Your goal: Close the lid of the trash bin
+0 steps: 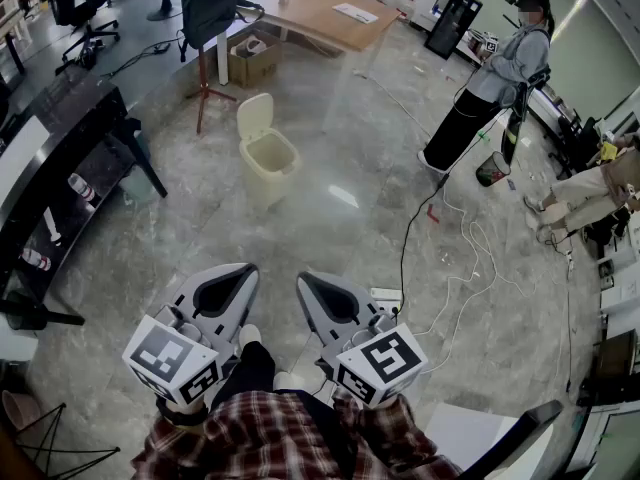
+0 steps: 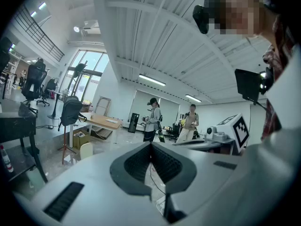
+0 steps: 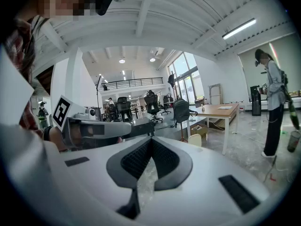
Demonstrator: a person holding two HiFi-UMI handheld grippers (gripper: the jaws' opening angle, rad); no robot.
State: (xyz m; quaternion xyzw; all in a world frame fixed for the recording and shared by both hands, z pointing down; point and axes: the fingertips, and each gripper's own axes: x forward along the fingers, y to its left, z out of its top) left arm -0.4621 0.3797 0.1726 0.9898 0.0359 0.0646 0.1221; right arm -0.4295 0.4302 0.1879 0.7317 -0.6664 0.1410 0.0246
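A cream trash bin [image 1: 270, 165] stands on the grey floor, a few steps ahead of me, with its lid [image 1: 255, 116] tipped up and open at the back. Both grippers are held low near my body, far short of the bin. My left gripper [image 1: 248, 268] is shut with nothing in it, and so is my right gripper [image 1: 302, 278]. In the left gripper view the jaws [image 2: 151, 145] meet at the tip and the bin [image 2: 86, 150] shows small at the left. The right gripper view has the bin [image 3: 194, 140] just right of its shut jaws [image 3: 151, 139].
A stand with a backpack [image 1: 210, 6] and a cardboard box [image 1: 252, 60] sit behind the bin beside a wooden desk [image 1: 320, 10]. A black desk [image 1: 62, 138] lines the left. Cables [image 1: 455, 258] and a power strip [image 1: 386, 294] lie at the right, near a standing person [image 1: 495, 78].
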